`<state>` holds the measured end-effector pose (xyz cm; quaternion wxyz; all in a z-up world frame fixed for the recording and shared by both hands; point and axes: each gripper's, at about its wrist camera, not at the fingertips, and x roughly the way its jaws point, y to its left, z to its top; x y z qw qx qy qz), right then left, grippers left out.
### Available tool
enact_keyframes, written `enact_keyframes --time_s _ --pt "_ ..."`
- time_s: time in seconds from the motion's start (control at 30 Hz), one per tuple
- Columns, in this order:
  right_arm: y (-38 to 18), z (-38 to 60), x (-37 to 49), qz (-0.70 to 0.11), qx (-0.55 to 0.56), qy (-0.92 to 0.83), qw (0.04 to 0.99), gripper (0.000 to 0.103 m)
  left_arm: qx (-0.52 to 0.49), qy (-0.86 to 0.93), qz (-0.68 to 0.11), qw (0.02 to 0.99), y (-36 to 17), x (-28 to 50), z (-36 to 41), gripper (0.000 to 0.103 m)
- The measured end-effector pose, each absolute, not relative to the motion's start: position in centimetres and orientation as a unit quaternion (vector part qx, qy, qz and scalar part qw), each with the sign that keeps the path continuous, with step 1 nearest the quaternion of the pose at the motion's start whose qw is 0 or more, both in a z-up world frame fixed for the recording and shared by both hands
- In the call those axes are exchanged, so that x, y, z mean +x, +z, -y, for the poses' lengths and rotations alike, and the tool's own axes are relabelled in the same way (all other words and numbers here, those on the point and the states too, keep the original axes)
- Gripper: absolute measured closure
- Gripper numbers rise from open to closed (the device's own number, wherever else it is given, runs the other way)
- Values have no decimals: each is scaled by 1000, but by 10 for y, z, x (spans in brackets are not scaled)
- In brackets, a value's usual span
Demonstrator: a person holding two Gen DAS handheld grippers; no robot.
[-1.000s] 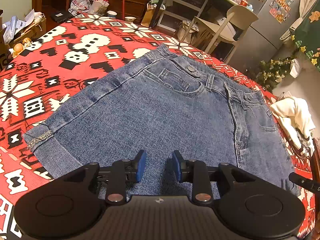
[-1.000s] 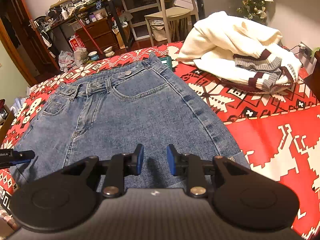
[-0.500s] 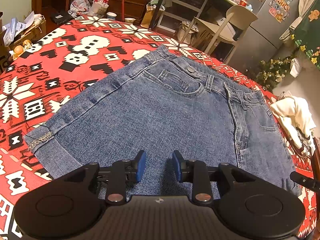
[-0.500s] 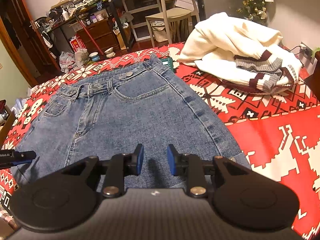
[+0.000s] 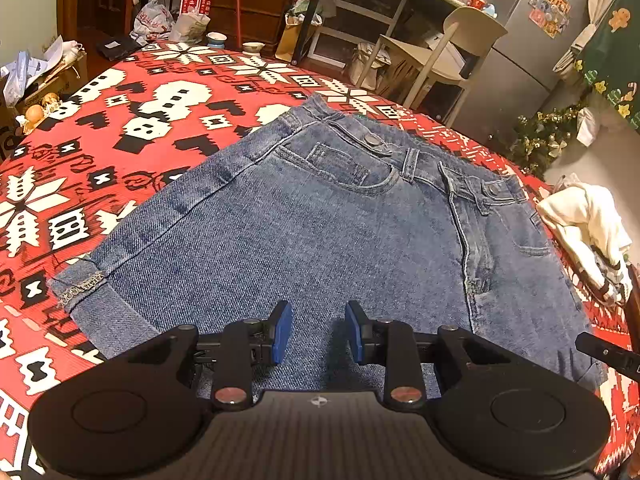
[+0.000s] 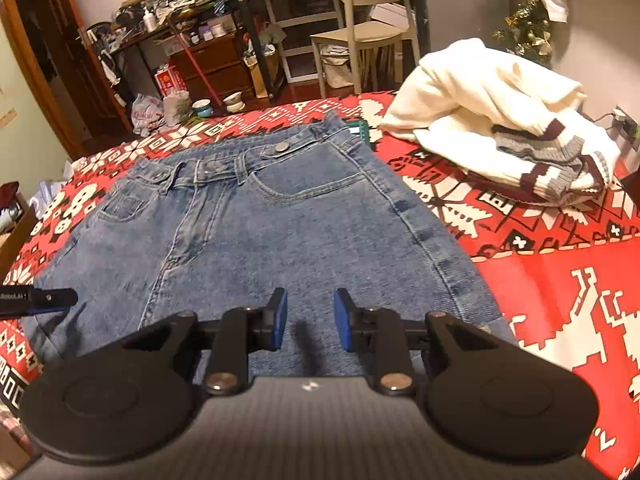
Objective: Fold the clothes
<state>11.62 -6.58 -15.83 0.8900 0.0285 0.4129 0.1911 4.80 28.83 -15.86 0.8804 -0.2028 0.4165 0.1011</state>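
Hovering over near edge of jeans (image 5: 320, 220): left gripper (image 5: 318, 332) and right gripper (image 6: 308, 318), both apart, empty. Waistband far; near fold edge runs left-right beneath both.

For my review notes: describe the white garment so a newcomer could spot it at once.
Start at the red patterned blanket, where the jeans lie flat. Right of the jeans' waistband sits a bundled cream sweater. Its maroon-and-grey striped cuffs set it apart from the denim.
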Motion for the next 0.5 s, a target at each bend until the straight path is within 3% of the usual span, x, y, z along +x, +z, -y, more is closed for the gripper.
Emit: enact_keyframes --time_s 0.5 --pt "-155 62 113 -406 27 207 890 75 -193 105 -418 881 -159 46 -285 74"
